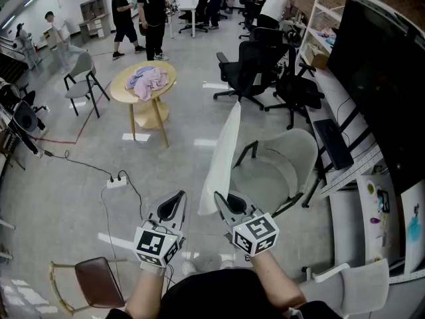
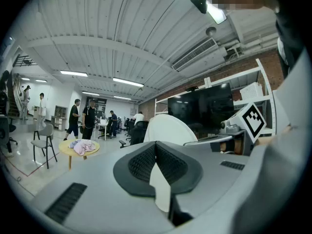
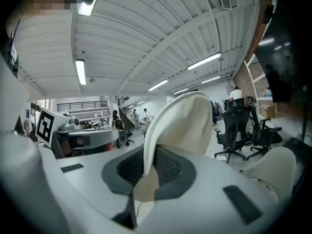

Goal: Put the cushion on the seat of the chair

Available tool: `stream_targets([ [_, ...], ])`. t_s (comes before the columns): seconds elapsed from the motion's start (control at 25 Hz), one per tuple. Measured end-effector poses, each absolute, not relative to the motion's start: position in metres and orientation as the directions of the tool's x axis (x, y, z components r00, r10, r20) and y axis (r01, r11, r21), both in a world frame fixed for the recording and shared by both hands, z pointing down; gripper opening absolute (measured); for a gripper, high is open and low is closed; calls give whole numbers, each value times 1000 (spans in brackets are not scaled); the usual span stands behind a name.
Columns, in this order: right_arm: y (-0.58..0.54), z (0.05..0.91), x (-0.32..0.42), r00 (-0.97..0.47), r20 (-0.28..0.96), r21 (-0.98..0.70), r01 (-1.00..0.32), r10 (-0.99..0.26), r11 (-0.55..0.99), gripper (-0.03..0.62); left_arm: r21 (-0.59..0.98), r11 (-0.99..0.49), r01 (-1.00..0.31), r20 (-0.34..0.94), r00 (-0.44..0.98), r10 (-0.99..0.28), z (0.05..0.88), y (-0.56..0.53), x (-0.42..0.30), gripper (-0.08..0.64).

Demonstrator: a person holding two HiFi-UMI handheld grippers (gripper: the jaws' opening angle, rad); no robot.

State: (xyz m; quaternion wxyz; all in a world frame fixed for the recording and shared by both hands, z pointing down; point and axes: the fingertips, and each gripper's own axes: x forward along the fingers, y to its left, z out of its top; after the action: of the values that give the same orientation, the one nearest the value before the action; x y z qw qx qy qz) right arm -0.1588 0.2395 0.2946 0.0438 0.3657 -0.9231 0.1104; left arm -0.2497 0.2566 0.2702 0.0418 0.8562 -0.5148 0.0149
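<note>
I am holding the cushion [image 1: 224,153] in my right gripper [image 1: 222,199], and its jaws are clamping on the near lower edge of it. The cushion is standing upright in the air, just left of the white chair [image 1: 302,153], and is not yet on the seat. My left gripper [image 1: 174,203] is hovering beside, jaws pressing together. The grey floor [image 1: 73,205] is shining. On the far left a round yellow table [image 1: 125,88] is carrying a pink cloth [image 1: 147,82]. Black office chairs [image 1: 247,68] are standing far right, with people [image 1: 154,12] beyond.
</note>
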Motion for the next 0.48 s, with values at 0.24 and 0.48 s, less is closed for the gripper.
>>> stream_targets([
  [0.24,234,291,-138,-718,152,-165,-696,-679,699,40,55,-493,-868,73,496,-865,271,251,-226,12],
  [0.48,233,298,-114,-708,166,-159,-706,-687,690,40,57,-505,-861,90,509,-856,276,251,-198,12],
])
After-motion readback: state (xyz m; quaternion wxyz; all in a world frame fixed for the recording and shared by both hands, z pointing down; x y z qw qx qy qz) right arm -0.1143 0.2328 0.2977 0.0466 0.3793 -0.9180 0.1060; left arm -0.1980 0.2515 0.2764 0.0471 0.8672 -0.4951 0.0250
